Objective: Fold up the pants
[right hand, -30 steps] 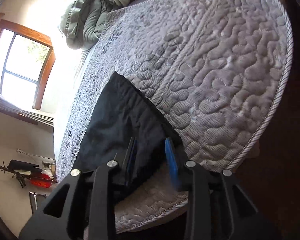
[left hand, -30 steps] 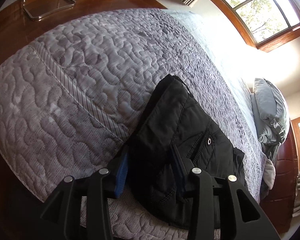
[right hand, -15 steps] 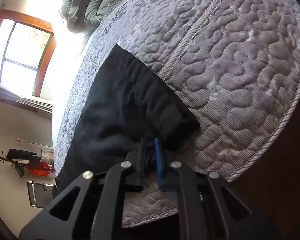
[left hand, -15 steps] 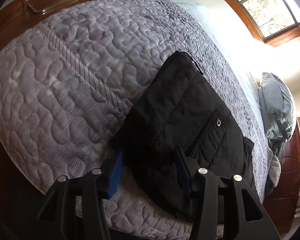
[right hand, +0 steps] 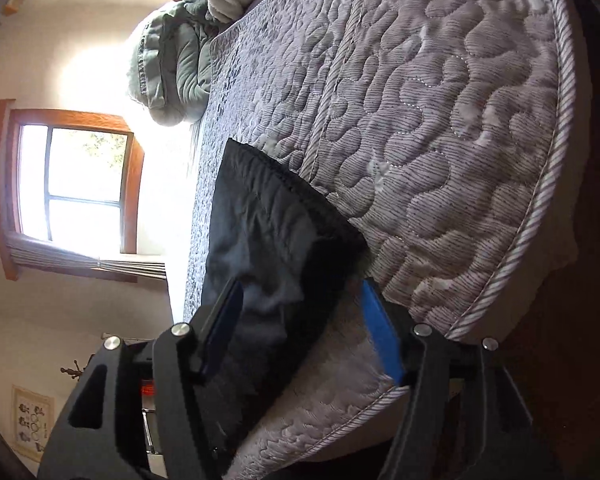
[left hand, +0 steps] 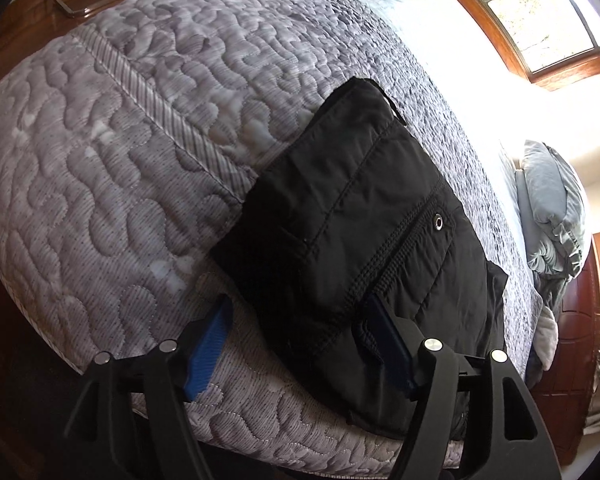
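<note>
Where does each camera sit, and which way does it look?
Left wrist: sits on the left claw, looks down over black pants on the bed; claw fingers show, spread apart.
Right wrist: sits on the right claw, looks along the bed toward pillows; fingers spread.
Both share the pants, bed, and a window.

The pants (left hand: 364,248): the near hem is hidden behind the left hand-held gripper (left hand: 300,344). In the right wrist view, the pants' (right hand: 268,240) lower end is blocked by the right hand-held gripper (right hand: 300,320). The bed (left hand: 100,160) is cut off by the frame edge. The small wall picture (right hand: 32,424) is illegible.
</note>
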`<state>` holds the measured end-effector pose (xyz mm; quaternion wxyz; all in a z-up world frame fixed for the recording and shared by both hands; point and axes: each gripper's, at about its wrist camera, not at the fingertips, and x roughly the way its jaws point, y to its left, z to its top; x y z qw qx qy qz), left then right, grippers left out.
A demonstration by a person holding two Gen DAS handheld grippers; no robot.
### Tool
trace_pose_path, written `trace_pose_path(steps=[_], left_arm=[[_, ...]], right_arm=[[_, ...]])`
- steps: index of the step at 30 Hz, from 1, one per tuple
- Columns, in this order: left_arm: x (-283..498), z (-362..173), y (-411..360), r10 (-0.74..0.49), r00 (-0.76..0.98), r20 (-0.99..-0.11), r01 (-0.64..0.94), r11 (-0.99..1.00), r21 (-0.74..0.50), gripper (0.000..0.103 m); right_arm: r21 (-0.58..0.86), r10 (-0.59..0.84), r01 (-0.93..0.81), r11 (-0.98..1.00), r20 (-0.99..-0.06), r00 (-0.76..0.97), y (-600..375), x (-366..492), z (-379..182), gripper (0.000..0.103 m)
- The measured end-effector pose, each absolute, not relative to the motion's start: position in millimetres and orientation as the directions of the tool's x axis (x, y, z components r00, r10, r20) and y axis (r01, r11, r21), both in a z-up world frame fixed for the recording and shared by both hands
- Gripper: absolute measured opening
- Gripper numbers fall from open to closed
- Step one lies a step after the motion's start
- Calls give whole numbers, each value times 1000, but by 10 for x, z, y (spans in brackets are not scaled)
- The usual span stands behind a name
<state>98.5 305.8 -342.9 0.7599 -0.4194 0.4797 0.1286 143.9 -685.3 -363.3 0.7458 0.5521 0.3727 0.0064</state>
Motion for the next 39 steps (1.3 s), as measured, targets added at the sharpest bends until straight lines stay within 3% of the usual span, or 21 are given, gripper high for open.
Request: trace_pose_path(steps=[14,17,24,25,27,33,39], left_arm=[[1083,-3444,2952,-184,466,-866,-617,633,-467,78],[1103,-3443,2927,-179,465,-867,-621,632,-463,79],[1114,-3480,2891,-169,460,-871,-630,630,-455,81],[1121,-3478,2887,-169,459,-872,-630,630,-454,81],[1132,-3481,2881,-164,455,-875,-630,635,-447,82],[1204,-3498,2835,-155,441,-884,-634,643,-430,84],[1262,-3511,2836,-167,439,-883,-633,640,-436,84]], right_arm=[[895,414,312,319,-428,803,-6844,1638,-3860,65],[897,412,287,336,-414,811,-6800,1574,-3906,59],[907,407,247,342,-380,831,-6794,1644,-3928,62],[904,408,243,352,-382,829,-6782,1648,-3921,61],[900,423,244,361,-391,817,-6775,1667,-3939,29],[903,426,238,358,-385,819,-6762,1666,-3894,20],[862,389,261,435,-441,809,-6682,1754,-3592,16]])
